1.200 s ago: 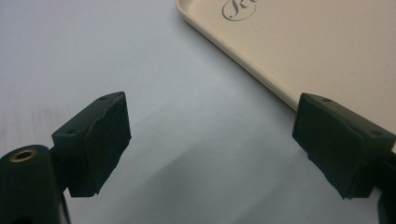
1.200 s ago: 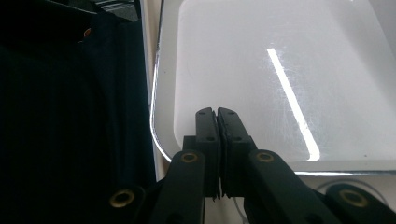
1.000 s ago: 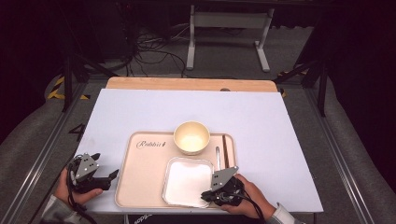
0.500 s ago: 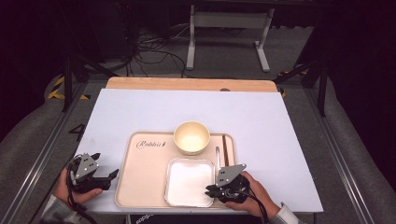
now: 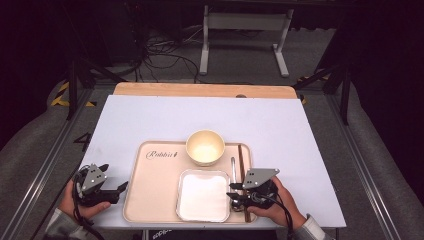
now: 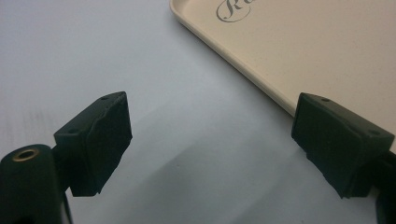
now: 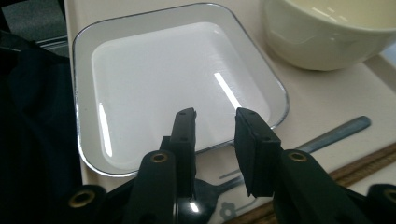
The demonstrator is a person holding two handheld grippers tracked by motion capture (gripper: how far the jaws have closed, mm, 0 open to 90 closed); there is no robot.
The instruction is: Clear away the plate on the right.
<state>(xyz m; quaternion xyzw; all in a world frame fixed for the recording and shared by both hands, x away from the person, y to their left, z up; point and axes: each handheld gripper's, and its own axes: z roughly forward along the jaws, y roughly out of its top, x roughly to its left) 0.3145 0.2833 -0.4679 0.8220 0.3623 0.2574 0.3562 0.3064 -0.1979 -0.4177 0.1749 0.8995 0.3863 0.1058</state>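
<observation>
At the near right corner of the tray [image 5: 150,200], the right gripper [image 7: 214,122] hovers with jaws narrowly parted and empty over the rim of the white square plate [image 7: 163,79], just above the spoon [image 7: 327,135]. The plate looks stiff, glossy and likely slippery and chippable, so its raised rim is the place to pinch. The right gripper view reveals the spoon's bowl under the jaws, while the high view shows the left gripper [image 5: 114,191], wide open and empty, on the desk [image 5: 150,120] beside the tray.

Bright tabletop, dark surroundings, plate [image 7: 177,84] glare
</observation>
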